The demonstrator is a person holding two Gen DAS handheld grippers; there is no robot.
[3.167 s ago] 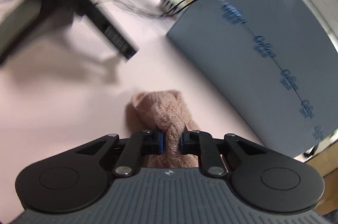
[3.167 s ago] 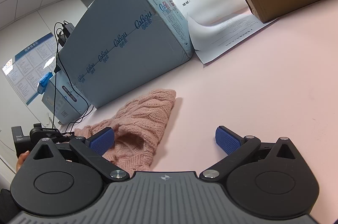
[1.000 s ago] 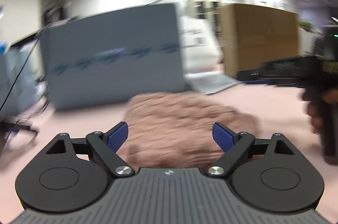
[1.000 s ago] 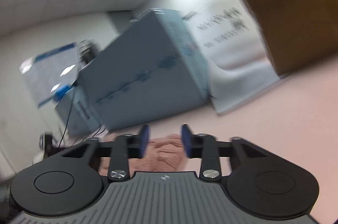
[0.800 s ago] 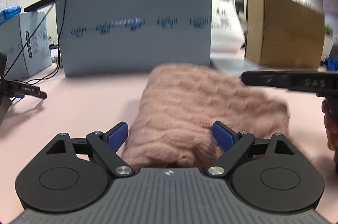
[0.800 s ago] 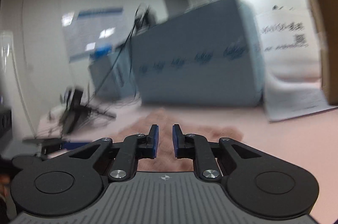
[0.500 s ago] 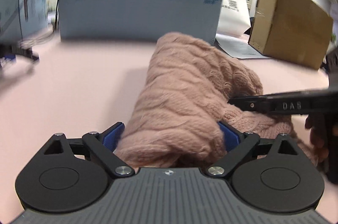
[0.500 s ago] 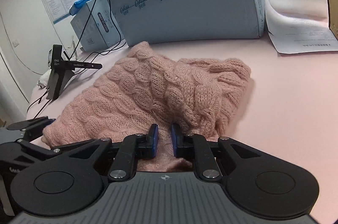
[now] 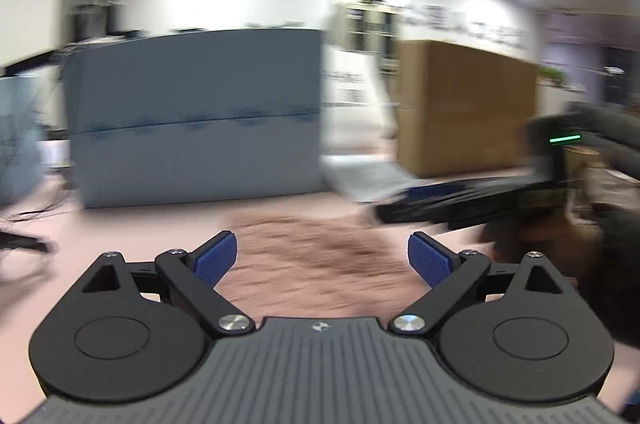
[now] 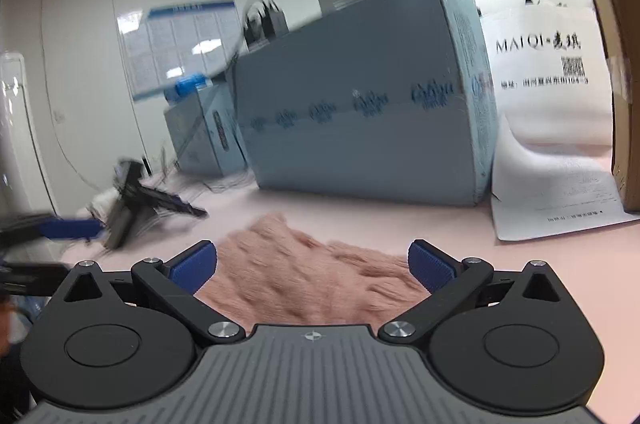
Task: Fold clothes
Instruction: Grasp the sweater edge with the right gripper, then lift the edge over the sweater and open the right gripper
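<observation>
A pink cable-knit sweater [image 10: 304, 280] lies bunched on the pink table [image 10: 520, 284]. My right gripper [image 10: 312, 252] hangs just above its near edge. Its jaws are opening and stand wide, with the knit below and between them but not pressed by the pads. In the blurred left wrist view the sweater [image 9: 308, 236] lies ahead of my left gripper [image 9: 321, 252], which is open and holds nothing. The right gripper's black fingers [image 9: 460, 204] reach in from the right, over the sweater's right side, held by a person's hand.
A large blue-grey box [image 10: 360, 112] stands behind the sweater, with a smaller one and cables to its left. A white printed bag [image 10: 552, 96] and a cardboard box [image 10: 624, 64] stand at the right. A black device on a stand [image 10: 128, 196] sits at the left.
My right gripper, shut on a fold of the sweater half a second ago, has opened wide and let it go. My left gripper has lifted off the sweater it straddled.
</observation>
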